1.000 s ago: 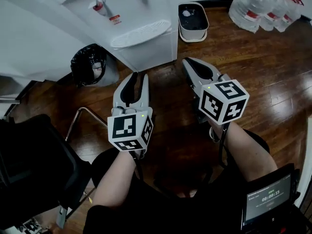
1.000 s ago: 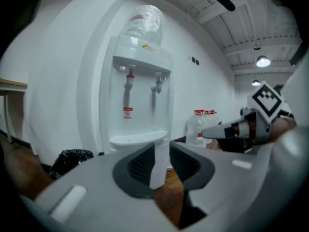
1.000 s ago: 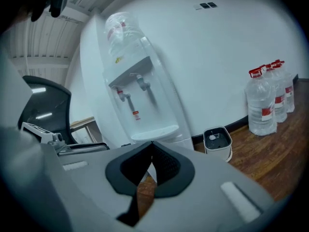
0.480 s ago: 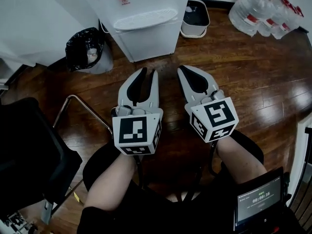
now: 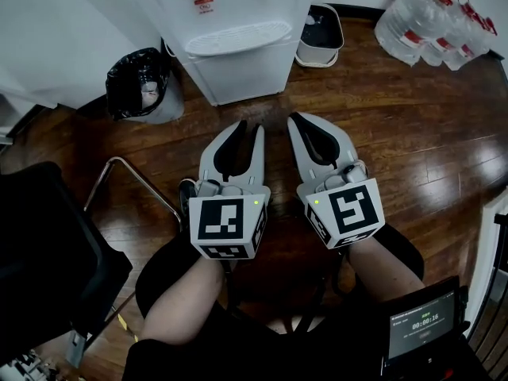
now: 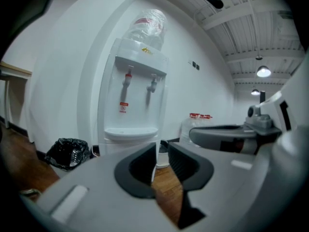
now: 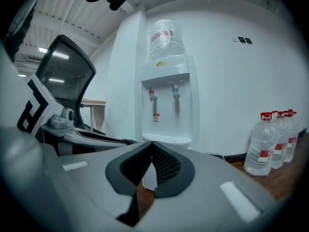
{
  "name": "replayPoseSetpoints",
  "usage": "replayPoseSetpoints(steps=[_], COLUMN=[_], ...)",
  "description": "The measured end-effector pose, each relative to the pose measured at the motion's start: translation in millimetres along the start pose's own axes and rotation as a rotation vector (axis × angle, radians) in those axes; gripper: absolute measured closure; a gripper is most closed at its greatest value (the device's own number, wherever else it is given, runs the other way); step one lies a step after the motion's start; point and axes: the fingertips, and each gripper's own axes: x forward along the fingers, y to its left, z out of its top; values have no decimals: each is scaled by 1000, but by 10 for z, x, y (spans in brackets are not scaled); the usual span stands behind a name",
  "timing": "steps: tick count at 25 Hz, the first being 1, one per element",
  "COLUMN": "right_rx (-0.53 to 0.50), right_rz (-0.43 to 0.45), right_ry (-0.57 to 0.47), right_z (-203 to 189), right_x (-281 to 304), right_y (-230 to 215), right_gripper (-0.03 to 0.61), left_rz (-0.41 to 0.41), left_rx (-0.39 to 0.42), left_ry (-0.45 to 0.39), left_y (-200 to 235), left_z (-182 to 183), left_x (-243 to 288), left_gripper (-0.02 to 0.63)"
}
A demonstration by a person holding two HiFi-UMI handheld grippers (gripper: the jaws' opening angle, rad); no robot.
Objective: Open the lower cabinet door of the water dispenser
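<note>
The white water dispenser stands against the wall ahead, its lower cabinet door shut under the drip tray. My left gripper is held level above the wood floor, short of the door and aimed at it. Its jaws stand a little apart with nothing between them. Beside it my right gripper is shut and empty, also short of the dispenser. In the left gripper view the dispenser rises beyond the left gripper. In the right gripper view the dispenser stands past the right gripper.
A bin lined with a black bag sits left of the dispenser, a small white bin right of it. Several water bottles stand at the far right. A black office chair and its metal frame are at my left.
The right gripper has rolled more upright and drawn in beside the left. The left jaws have narrowed a little. The dispenser now sits straight ahead in the head view.
</note>
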Motion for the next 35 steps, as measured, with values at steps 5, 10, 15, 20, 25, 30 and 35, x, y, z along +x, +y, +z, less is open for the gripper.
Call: replayPoseSetpoints(steps=[5, 10, 15, 20, 25, 30, 35], right_rx=[5, 16, 25, 37, 46, 53, 52], right_rz=[20, 36, 43, 53, 57, 60, 65], right_ry=[-8, -22, -26, -17, -8, 2, 11], right_z=[1, -3, -3, -25, -47, -62, -75], right_x=[-19, -59, -69, -59, -47, -32, -19], right_y=[-4, 9, 23, 51, 66, 77, 98], right_gripper=[574, 574, 574, 574, 574, 574, 574], left_rz=[-1, -26, -8, -13, -5, -5, -10], left_rx=[1, -11, 46, 56, 58, 62, 58], left_ry=[5, 14, -10, -18, -35, -40, -33], left_y=[-51, -180, -156, -176, -149, -143, -152], left_z=[-31, -64, -84, -35, -7, 24, 51], left_x=[46, 67, 65, 41, 25, 7, -11], left_gripper=[515, 515, 515, 515, 517, 517, 518])
